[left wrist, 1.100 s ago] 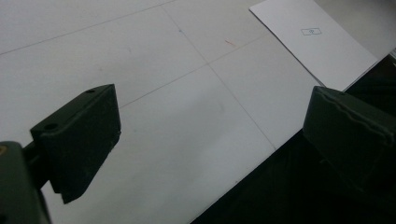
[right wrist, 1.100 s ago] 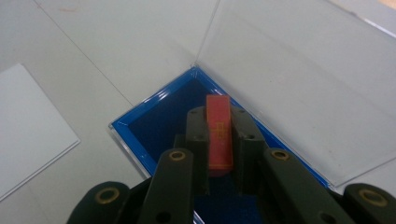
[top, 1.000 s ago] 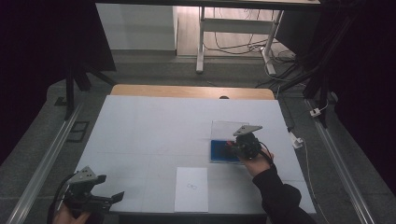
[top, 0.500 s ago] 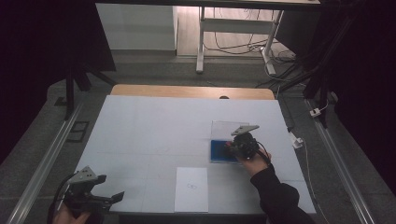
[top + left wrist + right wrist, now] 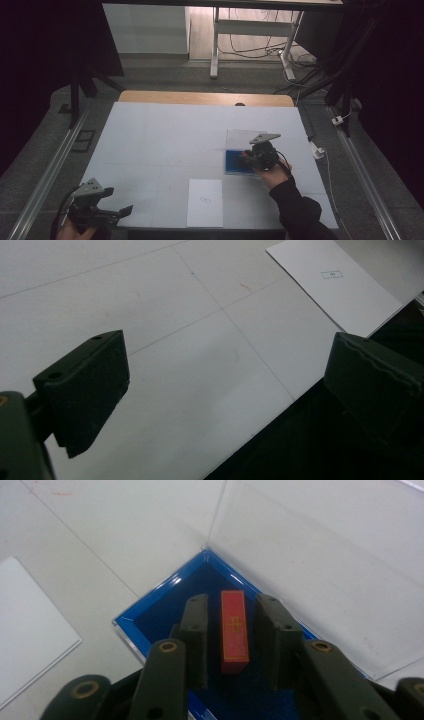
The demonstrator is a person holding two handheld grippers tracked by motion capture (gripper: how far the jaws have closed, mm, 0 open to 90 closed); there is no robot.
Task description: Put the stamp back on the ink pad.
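Right claw (image 5: 231, 630) poised over the open blue case (image 5: 239, 161) on the tabletop (image 5: 165, 135), jaws parted to either side of the red block (image 5: 234, 630) lying inside, not yet pinching it. Left claw (image 5: 107, 212) idle at the near left edge, spread wide and empty, near the white sheet (image 5: 205, 202). Likely trouble: a jaw catching the case's rim or clear lid (image 5: 320, 555), or closing off-centre and tipping the block.
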